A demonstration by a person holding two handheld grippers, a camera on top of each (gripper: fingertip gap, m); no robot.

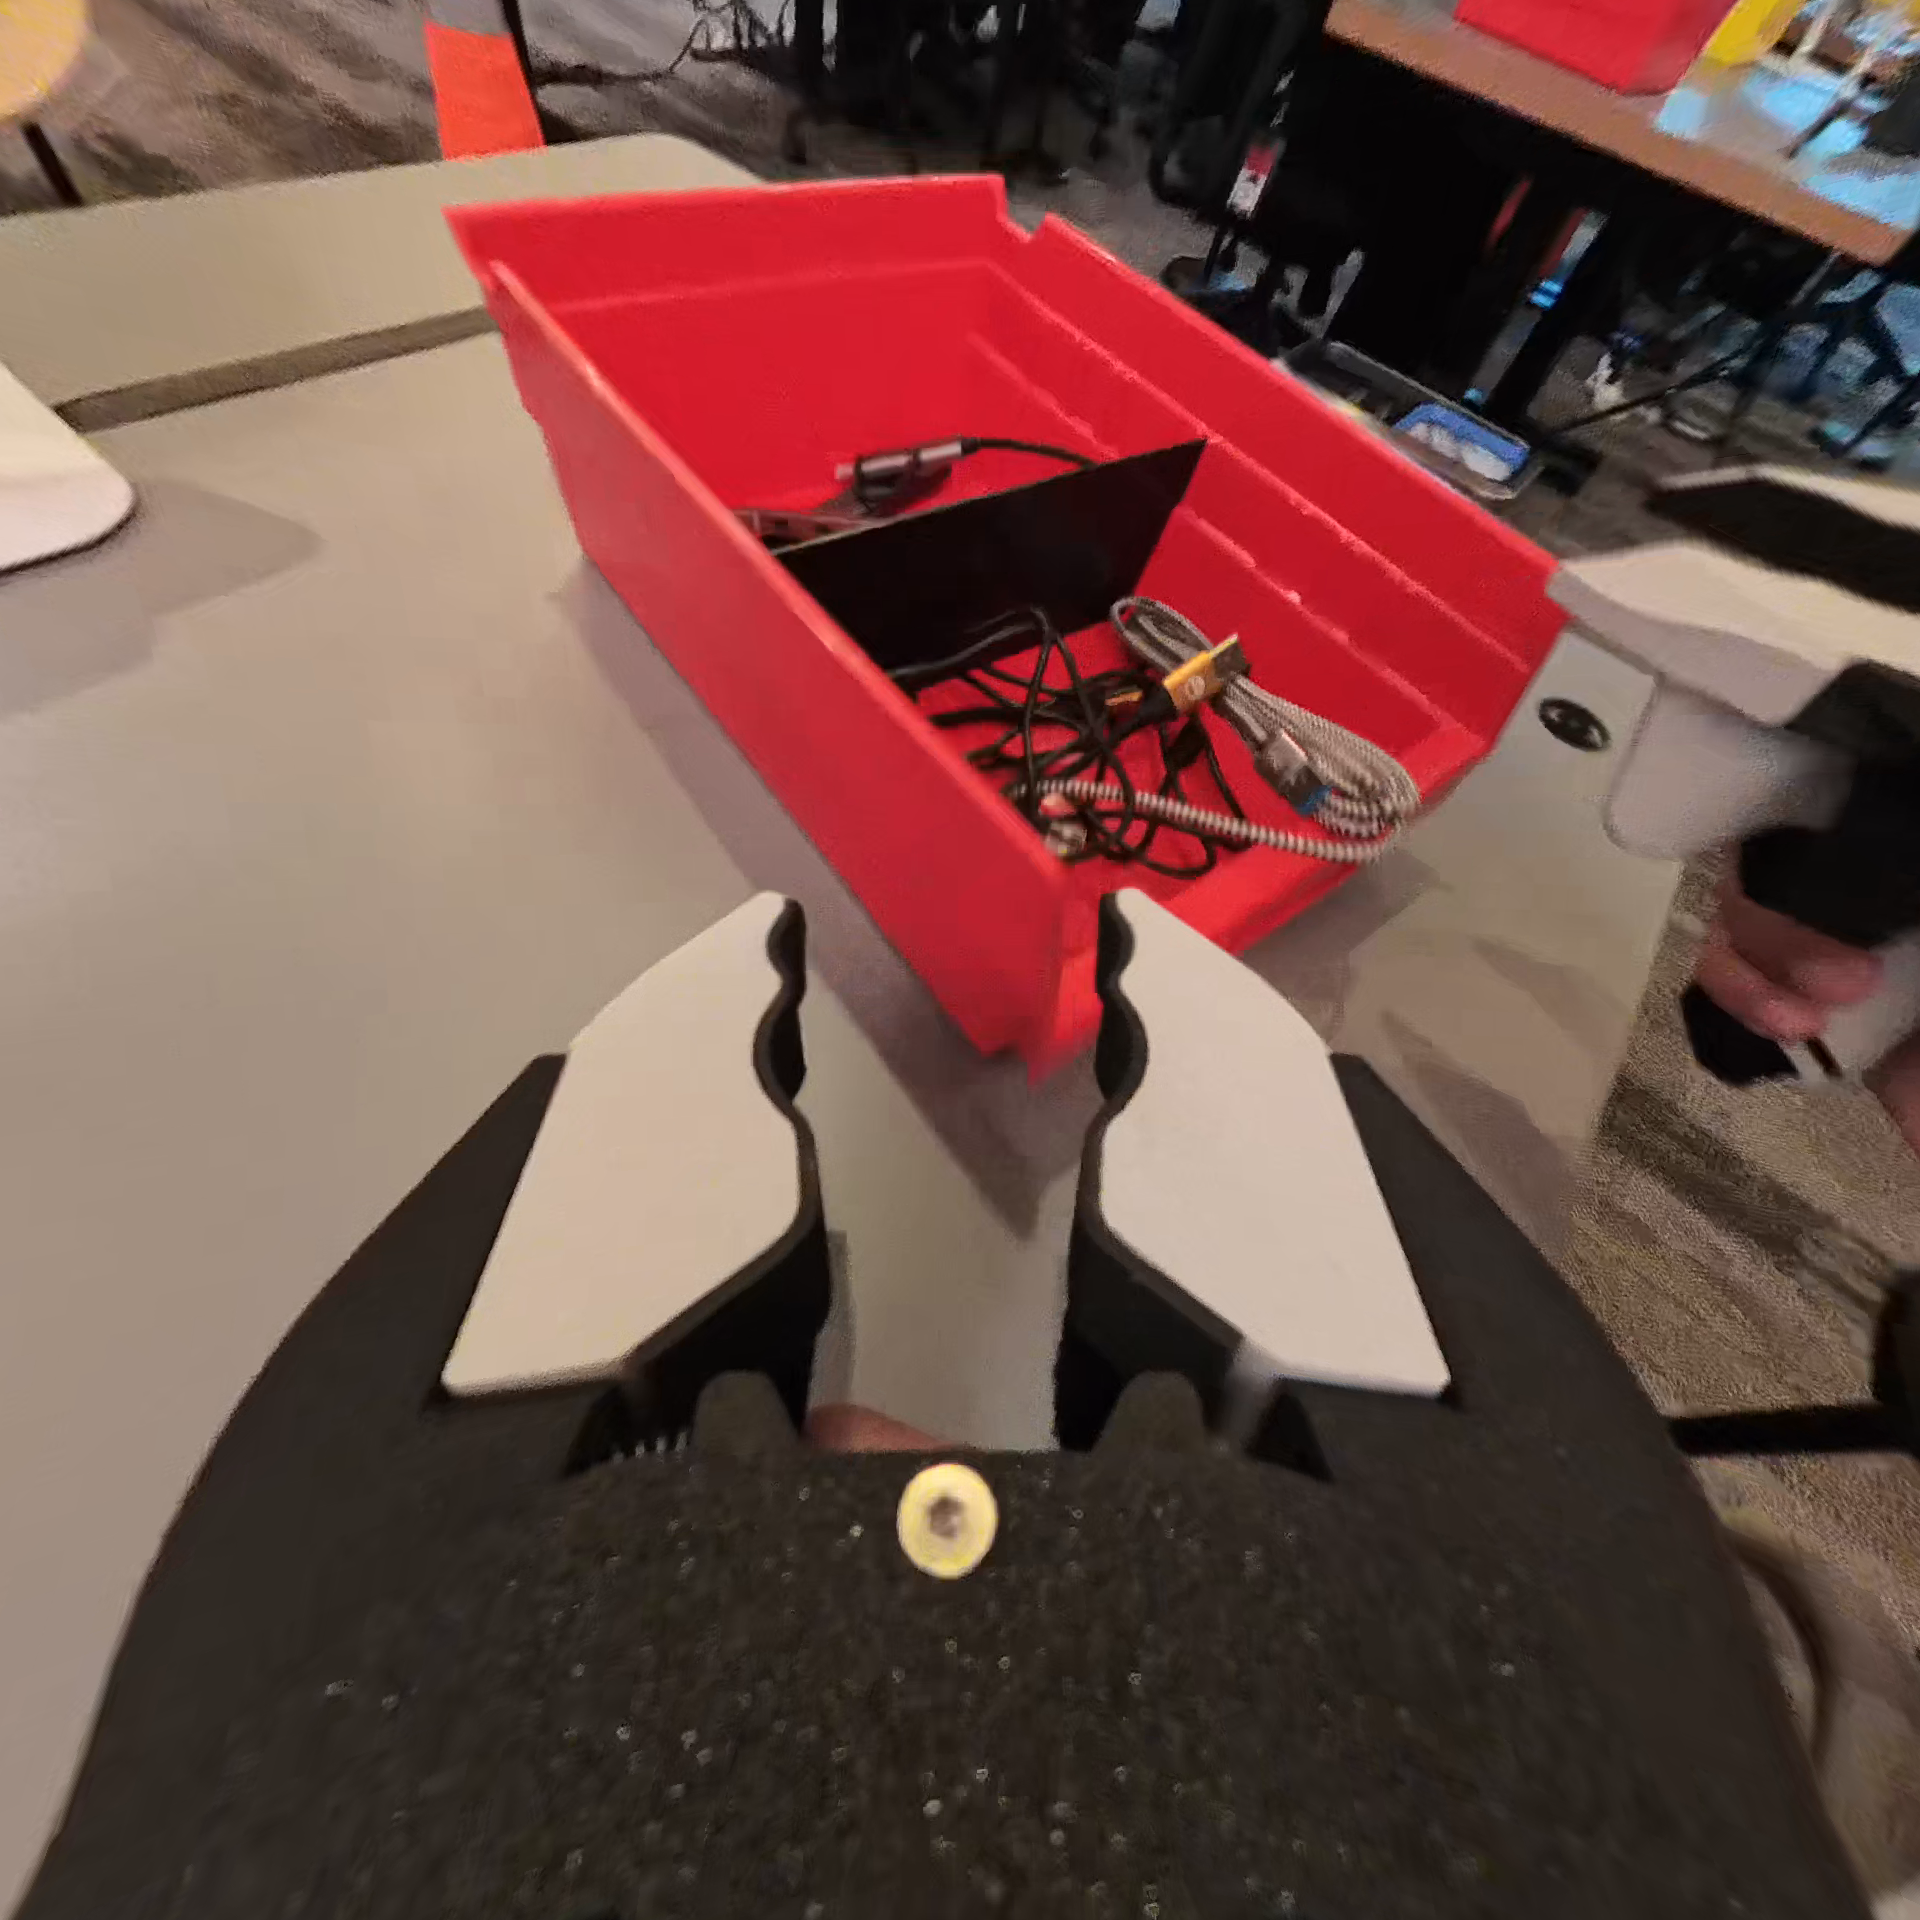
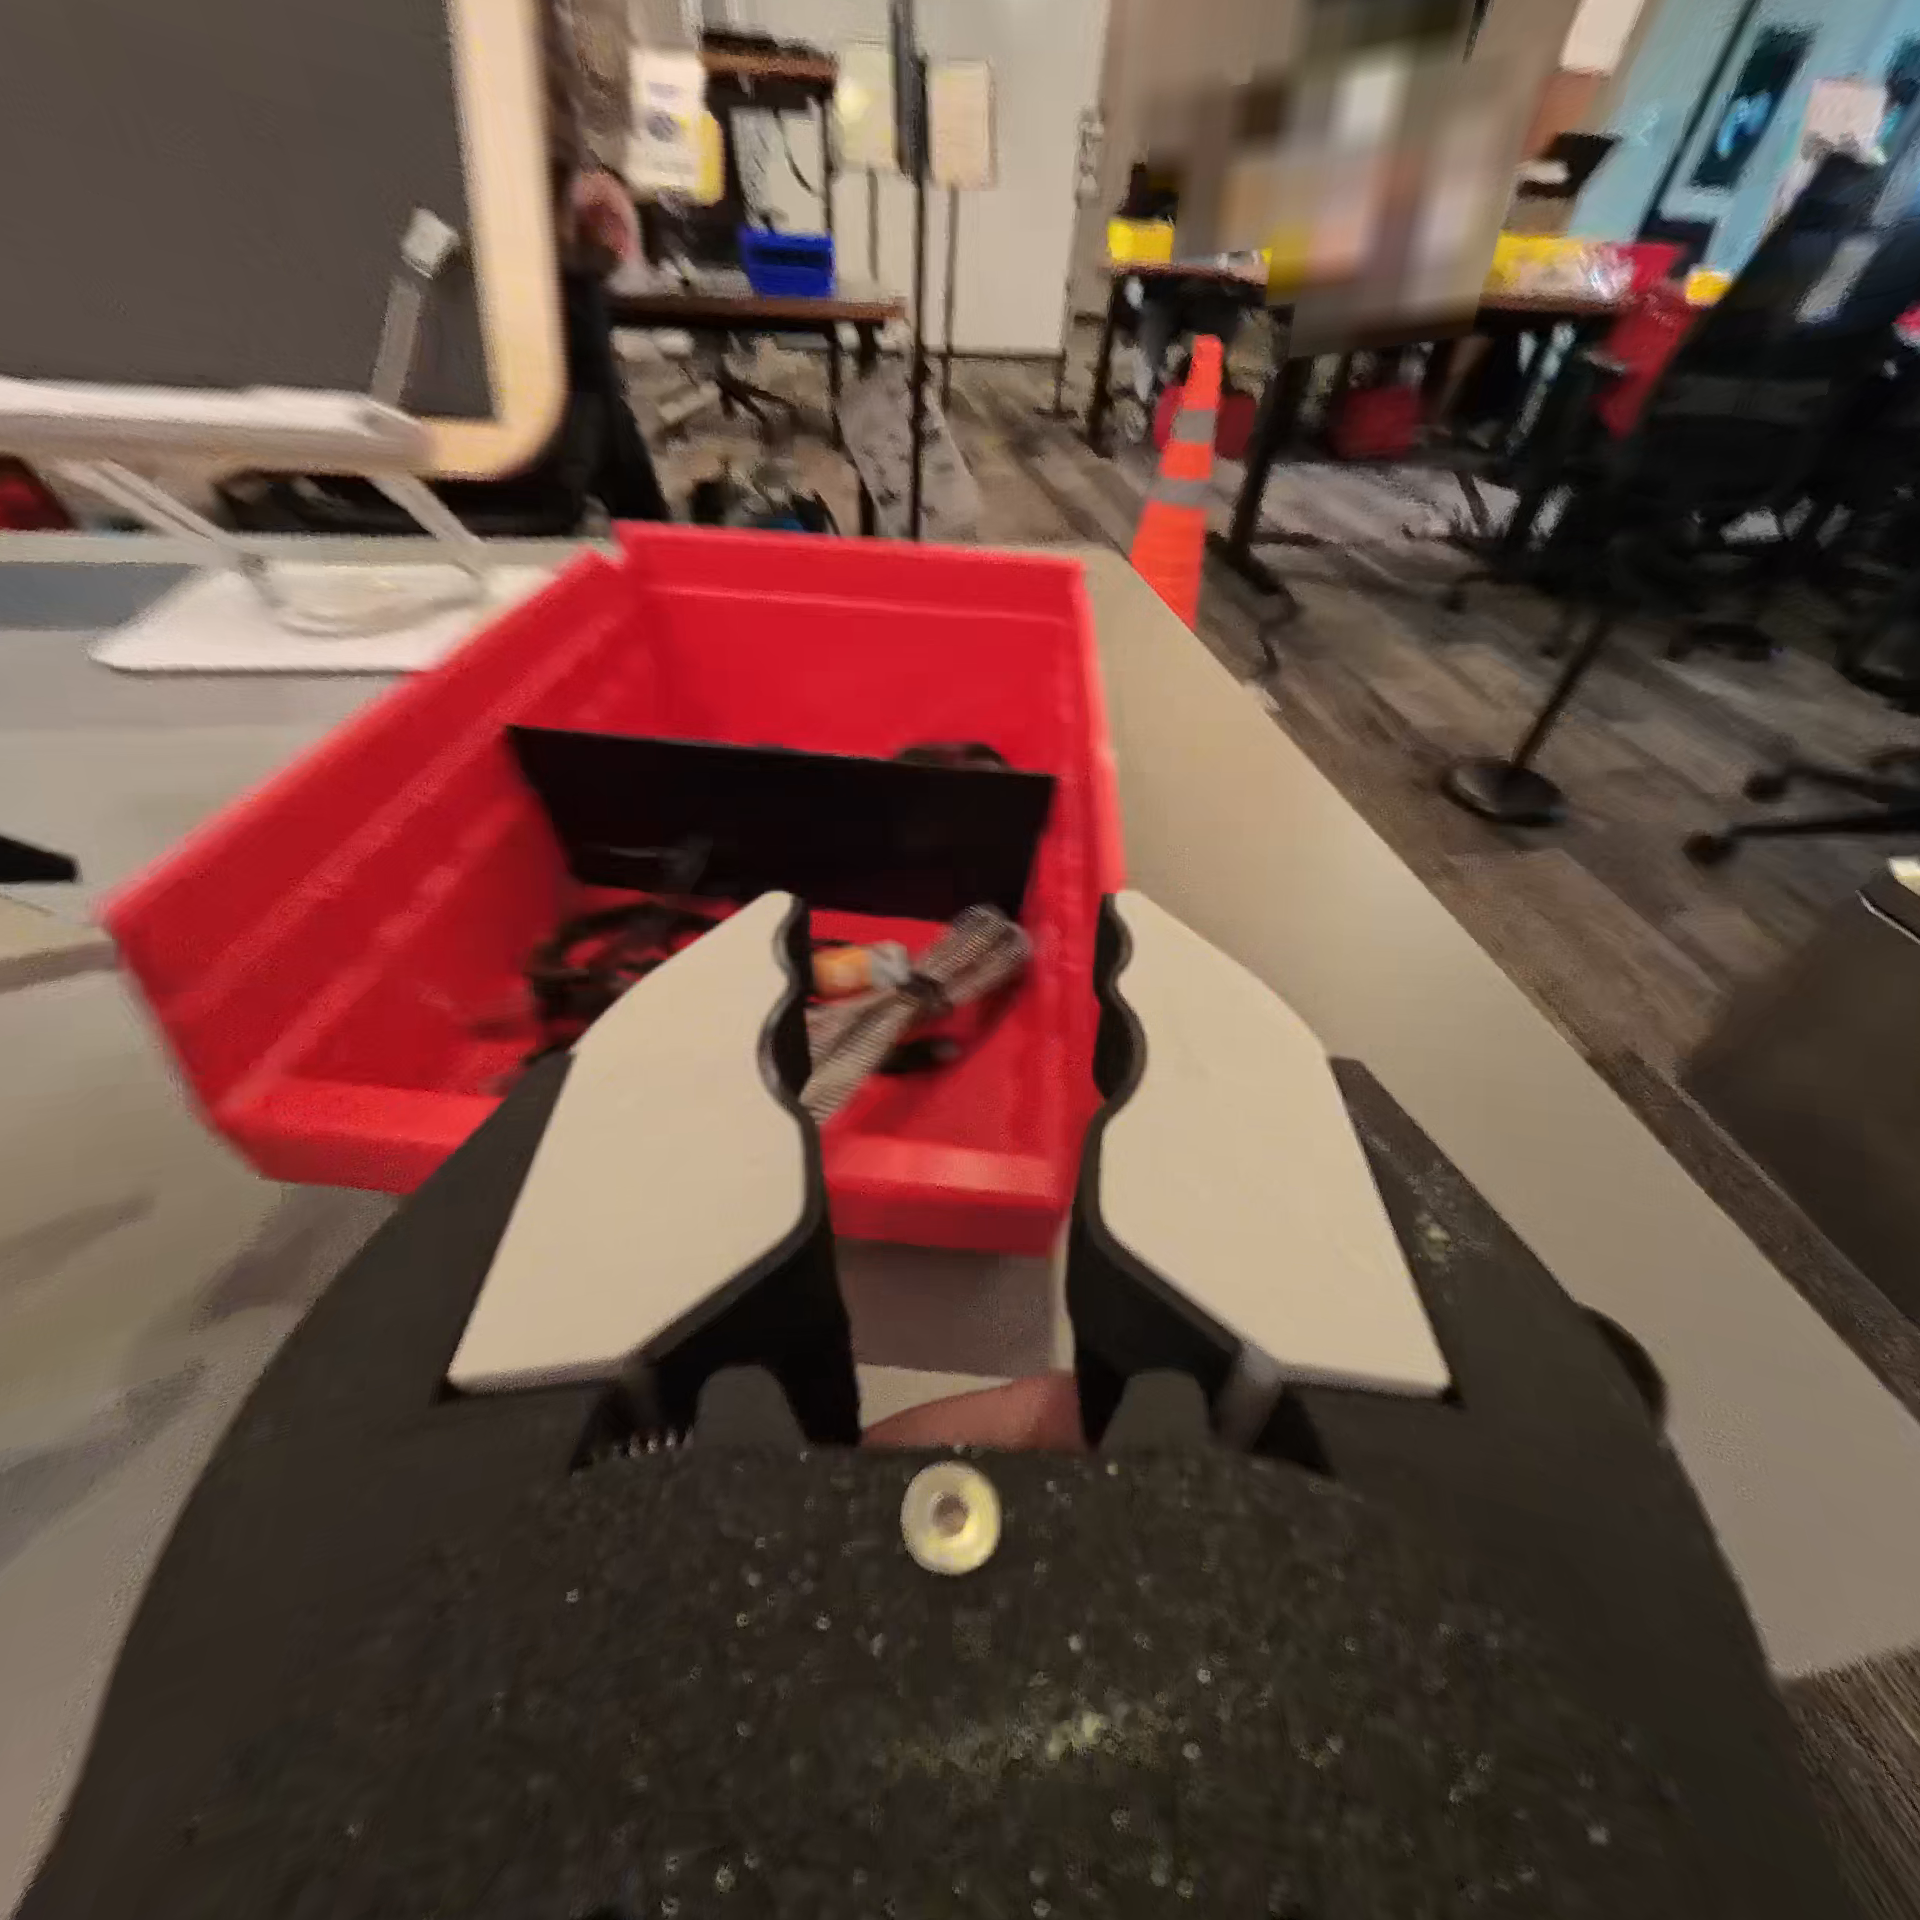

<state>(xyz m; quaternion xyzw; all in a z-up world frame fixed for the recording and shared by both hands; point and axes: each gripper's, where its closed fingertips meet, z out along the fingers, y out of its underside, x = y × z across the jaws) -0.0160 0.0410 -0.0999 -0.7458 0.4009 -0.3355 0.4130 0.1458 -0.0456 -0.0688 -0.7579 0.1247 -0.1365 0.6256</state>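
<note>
the left tool point(image 1: 948, 935) gapes wide and empty at the near corner of a red bin point(image 1: 790, 717) on the grey tabletop point(image 1: 312, 831). the right tool point(image 2: 951, 935), equally wide and empty, hangs over the bin's near compartment, above tangled cables point(image 1: 1132, 727). the bin's long axis runs away, with a black divider point(image 1: 997, 551) across it.
</note>
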